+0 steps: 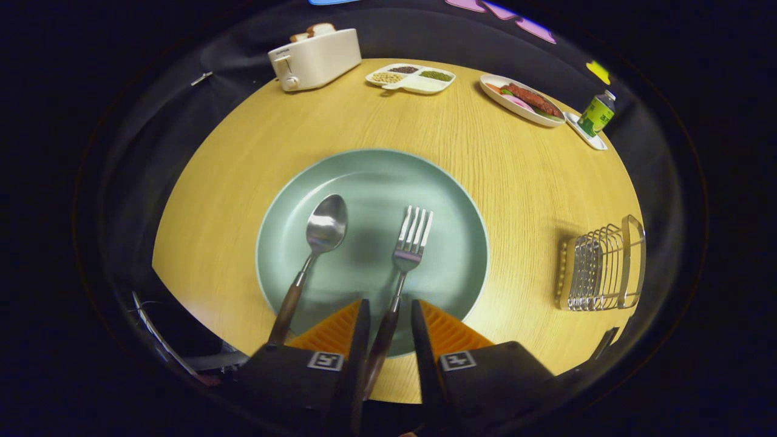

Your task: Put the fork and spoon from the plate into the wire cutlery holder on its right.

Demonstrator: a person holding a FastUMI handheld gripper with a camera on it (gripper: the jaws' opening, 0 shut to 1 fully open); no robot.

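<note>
A round pale green plate lies on the wooden table. On it rest a spoon at the left and a fork at the right, both with dark handles pointing back toward me. My gripper hovers over the plate's near rim, fingers apart, with the fork's handle running through the gap between them. The handle lies nearer the left finger, and neither finger visibly presses on it. The spoon's handle passes just outside the left finger. A wire cutlery holder stands right of the plate, near the table edge.
Along the table's far side stand a white toaster with bread in it, a divided dish of beans, an oval plate of food and a green bottle on a small tray. Bare wood separates plate and holder.
</note>
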